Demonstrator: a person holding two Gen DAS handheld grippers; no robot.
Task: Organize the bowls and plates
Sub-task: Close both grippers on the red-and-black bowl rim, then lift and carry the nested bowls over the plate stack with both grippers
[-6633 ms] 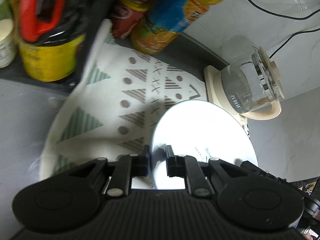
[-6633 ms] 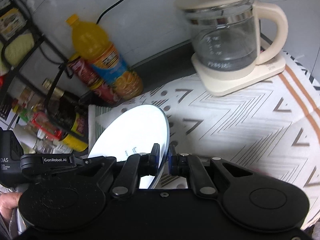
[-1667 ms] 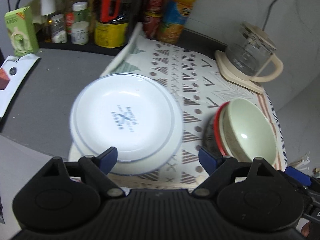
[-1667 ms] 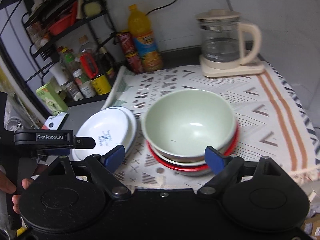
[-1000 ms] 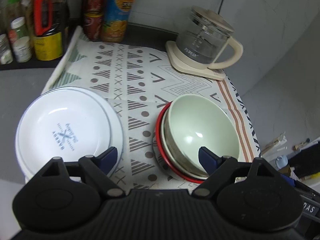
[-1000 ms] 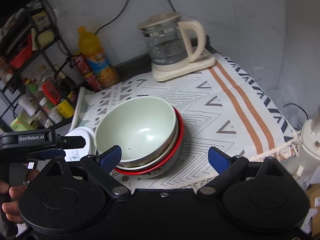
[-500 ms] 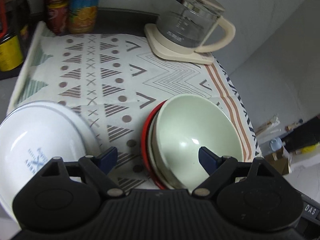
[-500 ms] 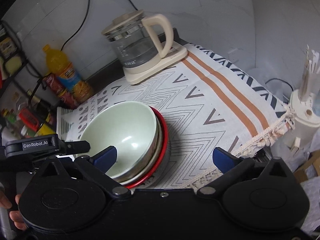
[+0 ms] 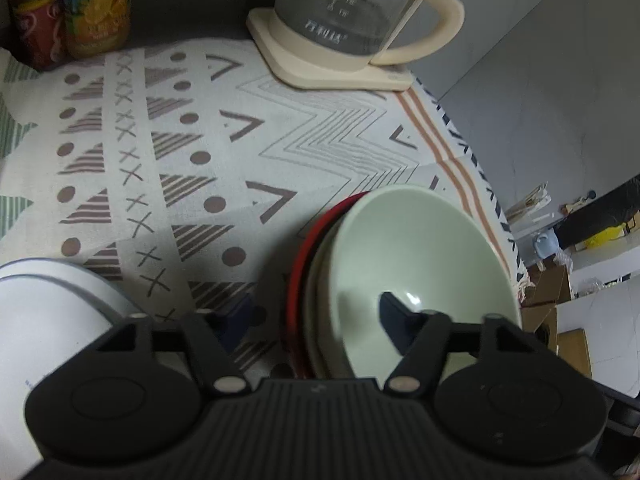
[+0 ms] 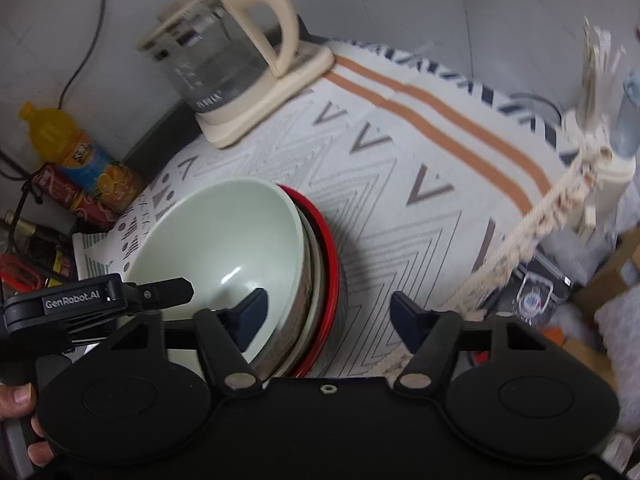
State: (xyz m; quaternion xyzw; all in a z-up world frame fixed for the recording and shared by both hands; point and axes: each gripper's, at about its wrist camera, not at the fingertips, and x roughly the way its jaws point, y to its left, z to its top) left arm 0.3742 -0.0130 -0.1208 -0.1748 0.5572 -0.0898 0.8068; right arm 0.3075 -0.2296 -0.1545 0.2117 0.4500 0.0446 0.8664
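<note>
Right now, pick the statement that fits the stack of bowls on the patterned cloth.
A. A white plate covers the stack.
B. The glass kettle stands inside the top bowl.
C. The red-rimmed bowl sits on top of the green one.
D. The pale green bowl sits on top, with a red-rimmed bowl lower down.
D: the pale green bowl is nested uppermost, open and uncovered, with the red-rimmed bowl showing beneath it; the glass kettle stands apart on its own base.

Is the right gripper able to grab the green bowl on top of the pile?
Probably yes. The right gripper straddles the near rim of the green bowl, its jaws closing with nothing covering the rim. The left gripper straddles the opposite rim.
</note>
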